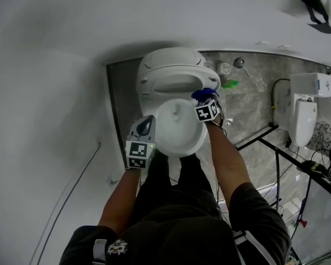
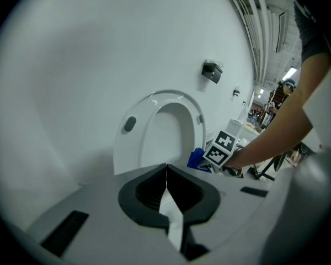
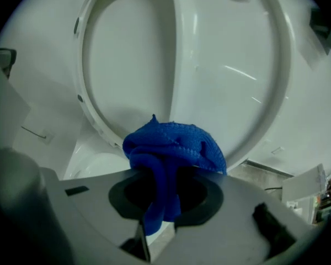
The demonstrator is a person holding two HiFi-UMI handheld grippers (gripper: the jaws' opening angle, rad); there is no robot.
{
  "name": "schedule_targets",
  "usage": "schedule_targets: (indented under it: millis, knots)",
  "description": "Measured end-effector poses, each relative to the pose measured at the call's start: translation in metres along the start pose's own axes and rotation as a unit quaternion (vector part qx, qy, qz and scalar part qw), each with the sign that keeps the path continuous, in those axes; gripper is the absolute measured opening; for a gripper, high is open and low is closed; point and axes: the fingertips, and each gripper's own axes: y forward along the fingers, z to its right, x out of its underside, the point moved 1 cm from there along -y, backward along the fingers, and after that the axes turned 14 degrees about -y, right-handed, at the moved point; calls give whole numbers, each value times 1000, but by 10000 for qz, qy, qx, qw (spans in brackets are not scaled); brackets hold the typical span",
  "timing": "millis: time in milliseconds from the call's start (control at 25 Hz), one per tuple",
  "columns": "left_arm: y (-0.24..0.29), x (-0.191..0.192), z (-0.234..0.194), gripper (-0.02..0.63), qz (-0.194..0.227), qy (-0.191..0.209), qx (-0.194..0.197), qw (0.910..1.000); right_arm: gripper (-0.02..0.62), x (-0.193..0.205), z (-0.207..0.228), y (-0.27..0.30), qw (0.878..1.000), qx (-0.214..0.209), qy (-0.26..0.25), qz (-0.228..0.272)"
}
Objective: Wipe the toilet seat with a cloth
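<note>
At raised toilet seat: right gripper clamped on blue cloth, left gripper closed, empty; possibly shallow hold, pull-out under wiping drag.

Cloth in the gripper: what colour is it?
The cloth is blue, clearest in the right gripper view.

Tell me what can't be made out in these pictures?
- Right gripper view: the blue cloth bunches over the right gripper, hiding whether it touches the toilet seat.
- Head view: the green item is too small to identify.
- Left gripper view: the left gripper body blocks the bowl.
</note>
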Motion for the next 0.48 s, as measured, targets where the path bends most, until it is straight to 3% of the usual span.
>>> schedule_targets:
  millis: [280,480]
  knots:
    - [-3,11,-19,11,31,-107,-172,9998,84,10,-17,36,9979,-48,-630,-110]
    - [-7,22,-30,11,67,-335,-333,9989,84,9,-36,58,9973,-162,-703,-142]
